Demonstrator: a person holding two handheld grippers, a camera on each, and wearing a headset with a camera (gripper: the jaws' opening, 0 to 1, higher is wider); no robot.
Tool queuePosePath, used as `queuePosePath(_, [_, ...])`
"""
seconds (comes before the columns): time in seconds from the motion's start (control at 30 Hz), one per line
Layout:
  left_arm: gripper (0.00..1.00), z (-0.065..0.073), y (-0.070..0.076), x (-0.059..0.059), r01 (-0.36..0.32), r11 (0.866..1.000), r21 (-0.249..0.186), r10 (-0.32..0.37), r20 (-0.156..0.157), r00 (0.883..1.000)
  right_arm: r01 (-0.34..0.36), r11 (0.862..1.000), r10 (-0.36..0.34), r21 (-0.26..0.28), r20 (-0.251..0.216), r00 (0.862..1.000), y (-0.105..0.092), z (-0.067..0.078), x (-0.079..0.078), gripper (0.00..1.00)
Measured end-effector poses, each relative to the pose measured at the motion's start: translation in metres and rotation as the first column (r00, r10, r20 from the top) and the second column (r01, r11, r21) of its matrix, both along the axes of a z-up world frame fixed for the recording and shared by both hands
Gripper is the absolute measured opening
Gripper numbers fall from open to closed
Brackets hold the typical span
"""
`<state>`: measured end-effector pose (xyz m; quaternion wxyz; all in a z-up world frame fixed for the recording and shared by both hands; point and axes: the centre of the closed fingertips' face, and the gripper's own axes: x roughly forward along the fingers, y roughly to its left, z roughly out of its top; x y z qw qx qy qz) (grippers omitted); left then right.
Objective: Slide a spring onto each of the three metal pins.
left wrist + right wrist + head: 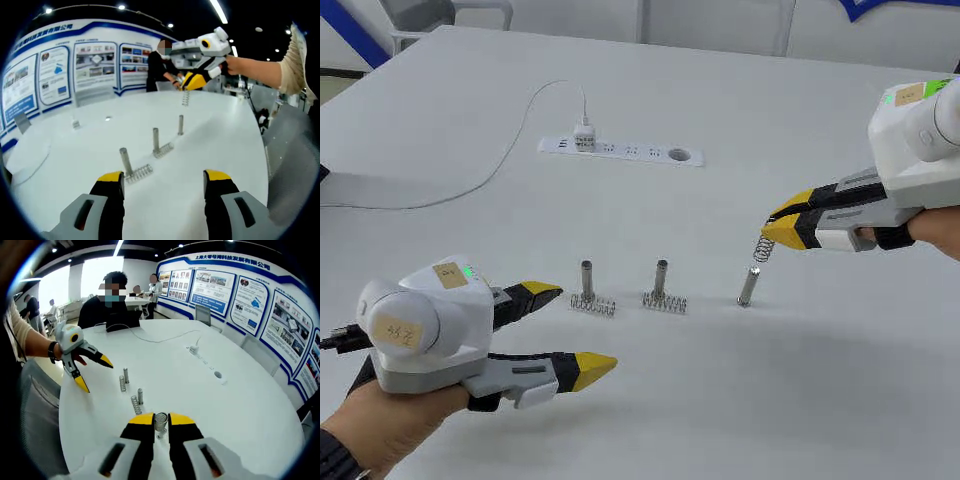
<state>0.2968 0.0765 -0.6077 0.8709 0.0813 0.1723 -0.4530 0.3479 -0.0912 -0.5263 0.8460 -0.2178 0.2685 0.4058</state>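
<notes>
Between the clamped jaws of our right gripper (770, 228) dangles 1 spring (762, 248); tilted like that, it may snag on the pin (748, 286) below. Meanwhile our left gripper (582, 328) gapes, holding nothing.

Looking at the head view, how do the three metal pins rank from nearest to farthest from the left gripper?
1. Left pin, just ahead of the left gripper.
2. Middle pin, at the row's centre.
3. Right pin, at the far end, near the right gripper, which holds a spring.

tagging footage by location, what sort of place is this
Likely a company showroom or meeting room: blue-trimmed display boards line the wall, and a large white table carries a power strip.
</notes>
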Motion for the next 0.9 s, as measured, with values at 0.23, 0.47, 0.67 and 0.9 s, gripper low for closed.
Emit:
queuePosePath(0.23, [0.66, 0.0, 0.002, 0.0, -0.009, 1.0, -0.001, 0.009, -0.002, 1.0, 0.027, 1.0, -0.027, -0.006, -0.028, 0.999, -0.004, -0.017, 0.007, 0.11])
queuePosePath(0.47, [0.65, -0.001, 0.003, -0.001, -0.014, 1.0, 0.002, 0.014, -0.005, 1.0, 0.039, 0.999, -0.039, -0.001, -0.04, 0.998, -0.006, -0.023, 0.009, 0.11])
queuePosePath(0.67, [0.64, 0.0, 0.003, -0.001, -0.017, 1.0, 0.002, 0.017, -0.008, 1.0, 0.043, 0.999, -0.043, 0.001, -0.044, 0.998, -0.006, -0.027, 0.011, 0.11])
queuePosePath(0.9, [0.63, -0.002, 0.004, -0.002, -0.016, 1.0, 0.005, 0.016, -0.011, 1.0, 0.045, 0.999, -0.045, -0.001, -0.054, 0.998, -0.006, -0.032, 0.012, 0.11])
